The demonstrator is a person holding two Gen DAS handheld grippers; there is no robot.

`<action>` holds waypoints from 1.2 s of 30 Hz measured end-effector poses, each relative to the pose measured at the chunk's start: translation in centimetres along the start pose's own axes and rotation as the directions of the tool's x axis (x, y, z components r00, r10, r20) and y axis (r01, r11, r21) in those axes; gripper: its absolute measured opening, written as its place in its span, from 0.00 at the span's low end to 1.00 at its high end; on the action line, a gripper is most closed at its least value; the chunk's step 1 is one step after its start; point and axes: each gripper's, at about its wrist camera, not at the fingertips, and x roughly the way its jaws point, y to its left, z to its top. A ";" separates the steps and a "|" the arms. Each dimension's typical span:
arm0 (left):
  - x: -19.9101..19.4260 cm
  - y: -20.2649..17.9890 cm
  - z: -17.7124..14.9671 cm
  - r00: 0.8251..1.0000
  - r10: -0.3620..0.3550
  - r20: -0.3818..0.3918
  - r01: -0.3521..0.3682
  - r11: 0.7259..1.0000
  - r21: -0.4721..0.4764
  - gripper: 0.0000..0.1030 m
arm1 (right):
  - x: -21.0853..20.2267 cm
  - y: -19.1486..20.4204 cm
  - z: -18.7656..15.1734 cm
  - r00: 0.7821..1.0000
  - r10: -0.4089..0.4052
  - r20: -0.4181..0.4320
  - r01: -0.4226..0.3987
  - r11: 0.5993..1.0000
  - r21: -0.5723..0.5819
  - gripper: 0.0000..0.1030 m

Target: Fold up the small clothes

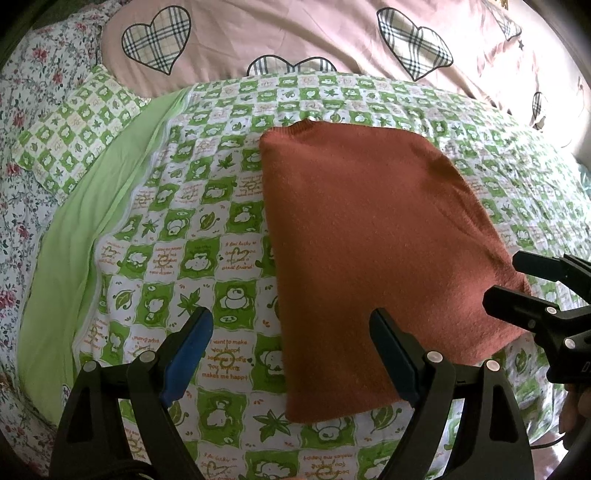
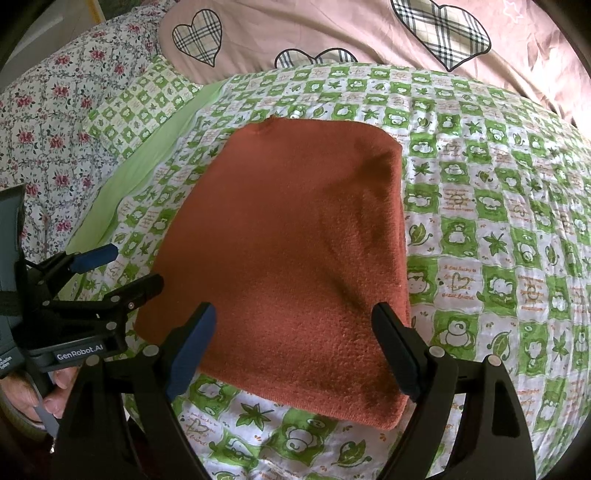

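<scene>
In the left wrist view a rust-red sweater [image 1: 373, 236] lies folded into a neat oblong on a green and white checked quilt [image 1: 184, 229], its ribbed neck edge at the far end and its near edge towards the camera, the knit smooth with only a faint crease near the far right corner. The left gripper [image 1: 291, 354] hangs above the bed with its jaws spread wide and nothing between them; its left finger is over bare quilt and its right finger is over the near part of the sweater, though whether that finger touches the cloth cannot be told. At the right edge the right gripper [image 1: 517, 280] shows from the side, just beside the sweater's near right corner, its jaws apart and empty. Beyond the quilt lie a pink cover with checked hearts [image 1: 295, 33] and a flowered sheet [image 1: 29, 92]. In the right wrist view the same sweater [image 2: 288, 251] fills the middle, flat on the quilt [image 2: 498, 221], with darker shading along its right side. The right gripper [image 2: 295, 350] is spread wide over the sweater's near edge, holding nothing. At the left the left gripper [image 2: 125, 269] is seen from the side, open and empty, with a hand [image 2: 40, 391] under it
</scene>
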 end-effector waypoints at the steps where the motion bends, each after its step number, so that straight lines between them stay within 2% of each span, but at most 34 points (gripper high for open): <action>1: 0.0 0.0 0.0 1.000 0.000 0.001 0.000 1.000 0.000 0.85 | 0.0 -0.1 0.0 1.000 0.000 0.000 0.000 1.000 0.000 0.84; 36: -0.5 -0.5 0.2 1.000 -0.005 0.011 0.005 1.000 0.012 0.85 | -0.6 0.3 0.1 1.000 -0.002 0.011 0.002 1.000 0.005 0.84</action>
